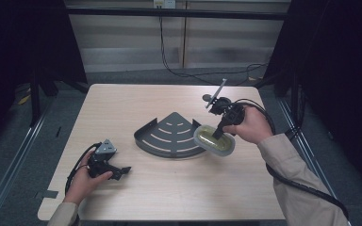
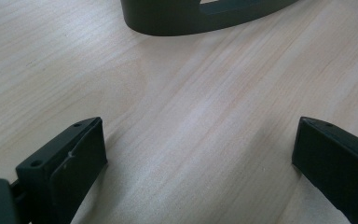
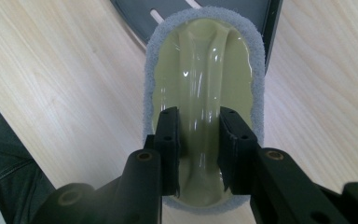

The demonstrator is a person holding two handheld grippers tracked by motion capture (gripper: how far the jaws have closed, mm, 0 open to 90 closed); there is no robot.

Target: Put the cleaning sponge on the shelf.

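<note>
Jaws of the right gripper (image 3: pixel 199 140) were clamped on the scrubber's (image 3: pixel 205 74) yellow handle ridge beside the grey rack (image 1: pixel 169 134); left gripper (image 2: pixel 200 158) jaws were held wide apart over the table (image 2: pixel 191 93).

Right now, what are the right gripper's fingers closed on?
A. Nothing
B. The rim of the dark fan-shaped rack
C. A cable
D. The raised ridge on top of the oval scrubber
D: in the right gripper view the right gripper has both fingers pressed against the glossy ridge of the scrubber, beside the rack.
</note>
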